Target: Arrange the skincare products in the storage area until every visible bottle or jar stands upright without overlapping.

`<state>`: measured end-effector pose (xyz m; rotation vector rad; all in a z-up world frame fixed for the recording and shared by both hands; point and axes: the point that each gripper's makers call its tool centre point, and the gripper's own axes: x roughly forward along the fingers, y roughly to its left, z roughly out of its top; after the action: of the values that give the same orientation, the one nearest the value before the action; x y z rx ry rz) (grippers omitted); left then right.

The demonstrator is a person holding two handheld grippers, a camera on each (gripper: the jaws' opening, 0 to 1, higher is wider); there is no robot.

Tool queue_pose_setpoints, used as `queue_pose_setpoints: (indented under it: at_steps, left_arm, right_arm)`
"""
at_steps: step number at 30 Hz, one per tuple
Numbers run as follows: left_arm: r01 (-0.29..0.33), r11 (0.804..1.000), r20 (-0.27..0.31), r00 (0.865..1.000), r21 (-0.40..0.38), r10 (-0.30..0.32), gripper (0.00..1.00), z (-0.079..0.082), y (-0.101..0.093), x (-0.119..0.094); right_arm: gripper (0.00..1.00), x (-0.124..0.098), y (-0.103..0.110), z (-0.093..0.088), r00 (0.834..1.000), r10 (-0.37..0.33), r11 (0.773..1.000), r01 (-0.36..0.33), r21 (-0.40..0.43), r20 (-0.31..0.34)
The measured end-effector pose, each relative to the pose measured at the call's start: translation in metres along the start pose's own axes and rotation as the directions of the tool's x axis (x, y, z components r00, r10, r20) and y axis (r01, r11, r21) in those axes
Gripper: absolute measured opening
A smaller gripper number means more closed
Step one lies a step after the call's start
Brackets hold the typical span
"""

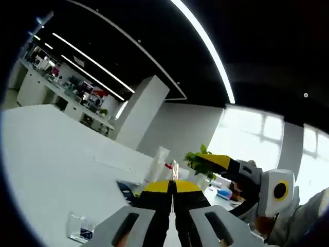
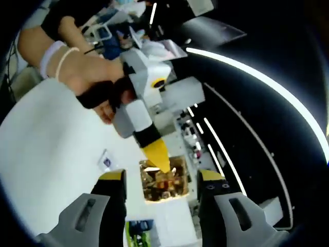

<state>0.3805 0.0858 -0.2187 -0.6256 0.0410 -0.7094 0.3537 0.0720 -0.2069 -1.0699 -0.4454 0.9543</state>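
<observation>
Closest to the lens of the left gripper view, the left gripper (image 1: 173, 186) shows its two grey jaws with yellow-and-black tips pressed together, clenched on nothing. Just beyond the tips, on the broad white table (image 1: 46, 154), lie a small dark blue packet (image 1: 125, 188) and, nearer the bottom left, a clear plastic sachet with a dark label (image 1: 80, 227). Past the tips stands a tall white bottle-like item (image 1: 157, 164), upright, with something red beside it; what it is exactly I cannot tell. To the right the right gripper (image 1: 218, 163) enters, yellow-tipped with a white body. Behind it sits a green leafy plant (image 1: 198, 160), then bright windows (image 1: 257, 139) and a white pillar (image 1: 144, 110).

Nearest in the right gripper view, the right gripper (image 2: 160, 181) holds its jaws wide apart, released and empty. Between them, on the white table (image 2: 46, 154), sits a clear open-topped storage box holding amber and brown skincare items (image 2: 164, 180), crowded together; whether each stands upright cannot be told. A green-and-blue printed pack (image 2: 138, 230) lies below it. The left gripper (image 2: 157, 154) points its yellow tip down over the box, held by a person's hand (image 2: 85, 72) wearing a pale wristband (image 2: 54, 56).
</observation>
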Motion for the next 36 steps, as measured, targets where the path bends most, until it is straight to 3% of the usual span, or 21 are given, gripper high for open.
queue_pose_setpoints:
  at_steps: [2,4,5,7,9,10,13,16,17,18,20,21,23,25,27,30,31,34,36]
  left_arm:
    - [0.017,0.998,0.081,0.997,-0.054,-0.013,0.0,0.012,0.002,-0.004]
    - [-0.006,0.998,0.132,0.991,-0.06,0.014,0.0,0.02,0.008,-0.007]
    - [-0.003,0.999,0.148,0.989,-0.052,0.011,0.0,0.022,0.008,-0.007]
    - [0.012,0.998,0.172,0.985,-0.065,-0.001,0.0,0.026,0.005,-0.004]
    - [0.047,0.996,0.198,0.98,-0.078,-0.03,0.0,0.028,-0.002,-0.004]
    - [0.06,0.995,0.206,0.978,-0.074,-0.043,0.0,0.03,-0.007,-0.002]
    - [0.119,0.99,0.237,0.967,-0.077,-0.098,0.0,0.034,-0.02,0.003]
    - [0.225,0.965,0.267,0.946,-0.137,-0.183,0.0,0.035,-0.036,0.011]
    - [0.238,0.96,0.274,0.942,-0.147,-0.191,0.0,0.035,-0.038,0.013]
    - [0.244,0.959,0.289,0.937,-0.147,-0.194,0.0,0.035,-0.038,0.015]
    - [0.255,0.954,0.309,0.93,-0.157,-0.197,0.0,0.036,-0.04,0.018]
    - [0.299,0.938,0.334,0.914,-0.178,-0.228,0.0,0.037,-0.047,0.02]
    - [0.325,0.925,0.342,0.907,-0.195,-0.246,0.0,0.035,-0.051,0.024]
    - [0.379,0.902,0.36,0.887,-0.208,-0.29,0.0,0.034,-0.06,0.028]
    - [0.403,0.891,0.371,0.876,-0.212,-0.308,0.0,0.032,-0.064,0.031]
    - [0.41,0.889,0.376,0.871,-0.205,-0.315,0.01,0.03,-0.067,0.038]
    - [0.407,0.893,0.377,0.871,-0.194,-0.315,0.01,0.029,-0.067,0.039]
    - [0.431,0.882,0.364,0.866,-0.191,-0.344,0.01,0.024,-0.075,0.046]
    - [0.447,0.874,0.363,0.859,-0.193,-0.36,0.01,0.024,-0.076,0.048]
  right_arm:
    - [0.59,-0.006,-0.008,-0.002,0.999,-0.026,0.988,0.019,0.152,0.042]
    - [0.6,-0.012,-0.015,-0.01,0.996,-0.05,0.939,0.024,0.344,0.069]
    - [0.61,-0.015,-0.018,-0.014,0.993,-0.067,0.887,0.014,0.461,0.098]
    - [0.61,-0.019,-0.024,-0.018,0.985,-0.1,0.793,-0.005,0.61,0.138]
    - [0.6,-0.024,-0.029,-0.022,0.974,-0.132,0.69,-0.043,0.723,0.185]
    - [0.58,-0.027,-0.032,-0.027,0.969,-0.163,0.653,-0.035,0.757,0.185]
    - [0.55,-0.033,-0.034,-0.034,0.966,-0.197,0.646,0.002,0.763,0.165]
    - [0.57,-0.035,-0.035,-0.037,0.962,-0.224,0.591,0.006,0.806,0.157]
    - [0.57,-0.035,-0.034,-0.036,0.961,-0.226,0.591,0.004,0.807,0.16]
    - [0.57,-0.037,-0.034,-0.035,0.955,-0.239,0.572,-0.007,0.82,0.174]
    - [0.57,-0.038,-0.032,-0.03,0.949,-0.244,0.515,-0.048,0.856,0.2]
    - [0.56,-0.038,-0.033,-0.029,0.945,-0.25,0.491,-0.064,0.869,0.21]
    - [0.55,-0.038,-0.034,-0.025,0.934,-0.268,0.432,-0.105,0.896,0.239]
    - [0.53,-0.037,-0.038,-0.026,0.923,-0.292,0.34,-0.145,0.929,0.252]
    - [0.47,-0.038,-0.041,-0.029,0.912,-0.317,0.271,-0.176,0.946,0.261]
    - [0.36,-0.043,-0.054,-0.032,0.869,-0.4,0.152,-0.25,0.956,0.291]
    - [0.36,-0.043,-0.057,-0.035,0.862,-0.415,0.119,-0.266,0.957,0.291]
    - [0.33,-0.043,-0.062,-0.046,0.862,-0.435,0.052,-0.266,0.963,0.261]
    - [0.29,-0.043,-0.063,-0.048,0.853,-0.446,-0.004,-0.306,0.952,0.272]
